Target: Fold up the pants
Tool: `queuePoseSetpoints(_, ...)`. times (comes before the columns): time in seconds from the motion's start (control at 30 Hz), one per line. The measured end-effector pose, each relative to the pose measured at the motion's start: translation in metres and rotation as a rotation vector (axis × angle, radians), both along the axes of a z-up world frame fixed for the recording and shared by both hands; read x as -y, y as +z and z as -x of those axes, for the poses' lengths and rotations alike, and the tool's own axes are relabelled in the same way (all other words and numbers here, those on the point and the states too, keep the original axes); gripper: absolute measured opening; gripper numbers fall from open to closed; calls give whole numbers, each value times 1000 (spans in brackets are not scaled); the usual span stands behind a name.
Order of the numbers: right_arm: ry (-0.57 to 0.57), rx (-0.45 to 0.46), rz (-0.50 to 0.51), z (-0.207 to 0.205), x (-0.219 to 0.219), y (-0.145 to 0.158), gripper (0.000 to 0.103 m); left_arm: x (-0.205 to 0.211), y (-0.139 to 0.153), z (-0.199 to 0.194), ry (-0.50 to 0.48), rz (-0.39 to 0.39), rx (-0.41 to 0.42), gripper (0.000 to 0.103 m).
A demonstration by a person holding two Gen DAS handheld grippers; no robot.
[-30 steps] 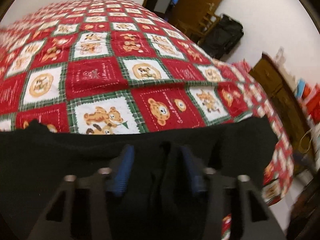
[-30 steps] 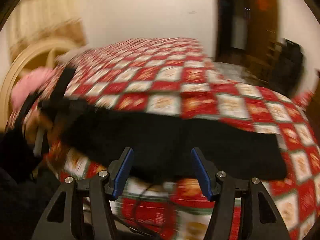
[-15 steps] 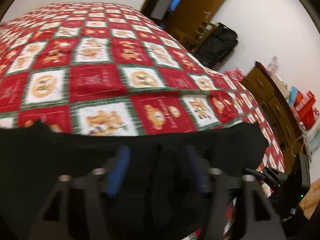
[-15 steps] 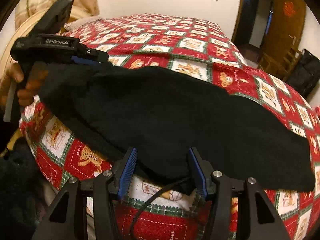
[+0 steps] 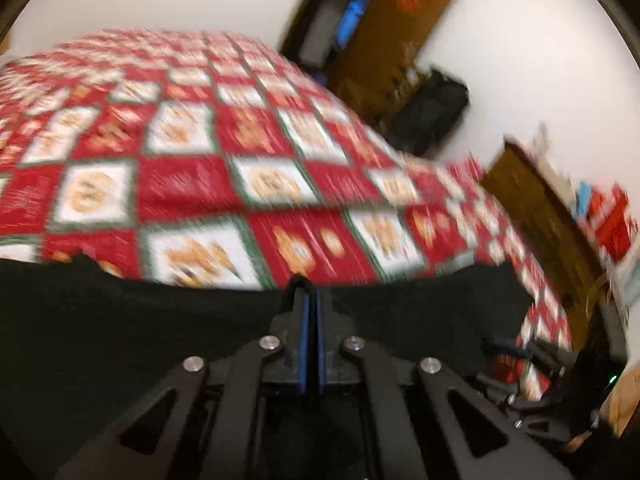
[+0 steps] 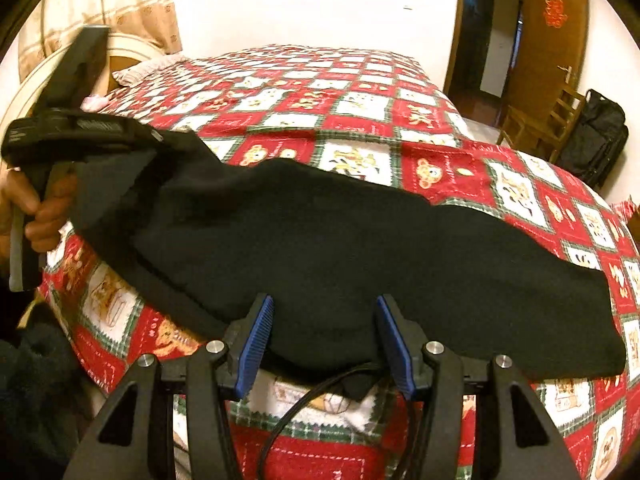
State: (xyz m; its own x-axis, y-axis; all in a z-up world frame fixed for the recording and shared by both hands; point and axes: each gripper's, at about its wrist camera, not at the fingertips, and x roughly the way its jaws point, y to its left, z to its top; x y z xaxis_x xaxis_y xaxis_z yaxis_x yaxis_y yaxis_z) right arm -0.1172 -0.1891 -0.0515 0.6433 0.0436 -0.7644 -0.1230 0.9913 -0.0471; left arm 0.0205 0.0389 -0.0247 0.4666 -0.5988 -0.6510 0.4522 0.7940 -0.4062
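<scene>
Black pants (image 6: 360,252) lie stretched across the near edge of the bed, also filling the lower left wrist view as pants (image 5: 120,340). My left gripper (image 5: 310,312) has its blue pads pressed together on the pants' fabric. From the right wrist, that left gripper (image 6: 152,140) holds the pants' left end raised off the quilt, with a hand (image 6: 44,216) on its grip. My right gripper (image 6: 324,312) is open, its blue pads (image 6: 256,336) straddling the pants' near edge. It shows blurred as the right gripper (image 5: 560,380) in the left wrist view.
A red, white and green teddy-bear quilt (image 6: 360,108) covers the bed. A black cable (image 6: 304,404) hangs below the right gripper. A headboard (image 6: 24,84) is at far left. A wooden chair (image 6: 536,116), black bag (image 6: 596,136) and door (image 6: 548,32) stand at right.
My left gripper went from open to shut on the pants' fabric. The right gripper came closer to the pants' near edge and stayed open.
</scene>
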Motion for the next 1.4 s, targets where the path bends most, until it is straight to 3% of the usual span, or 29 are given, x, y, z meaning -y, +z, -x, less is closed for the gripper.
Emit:
queuePoseSetpoints(0.07,-19,-14,-2,-4,3,-7,55,-16,1,-5,105,-10,20,3)
queuePoseSetpoints(0.2,-25,-20,-6,-6,5,-13,55,-14,-25,-16,162,-187,-59,6)
queuePoseSetpoints(0.27,-34,-4,-35,-1,9,-4,55,-16,-33,-16,160,-214,-96,7)
queuePoseSetpoints(0.33,-97,84,-97,13,25,15,55,-18,-29,-13,163,-200,-78,7)
queuePoseSetpoints(0.43,-342,223,-169,44,80,45,55,-16,-11,-6,166,-211,14,9)
queuePoseSetpoints(0.53,-682,253,-294,79,158,45,55,-9,1,-5,159,-212,76,14)
queuePoseSetpoints(0.6,-854,206,-404,96,200,28,55,2,6,-4,137,-227,105,33)
queuePoseSetpoints(0.67,-910,174,-475,99,218,15,55,15,7,0,126,-270,144,49)
queuePoseSetpoints(0.83,-890,182,-512,75,217,7,55,44,-5,8,55,-361,166,53)
queuePoseSetpoints(0.9,-899,210,-533,64,217,5,56,52,-18,6,50,-422,137,54)
queuePoseSetpoints(1.0,-915,243,-549,56,219,5,53,58,-30,8,36,-454,122,56)
queuePoseSetpoints(1.03,-905,239,-549,52,220,3,41,59,-32,10,35,-467,137,58)
queuePoseSetpoints(1.07,-884,218,-550,49,221,2,1,60,-32,12,32,-473,153,59)
queuePoseSetpoints(1.13,-849,196,-529,46,219,2,2,59,-32,12,30,-478,160,61)
queuePoseSetpoints(1.23,-779,262,-437,55,202,27,2,55,-32,8,38,-450,133,64)
queuePoseSetpoints(1.3,-681,317,-312,57,175,57,2,52,-31,6,33,-430,117,64)
queuePoseSetpoints(1.4,-503,342,-210,45,126,88,2,47,-26,3,42,-422,116,64)
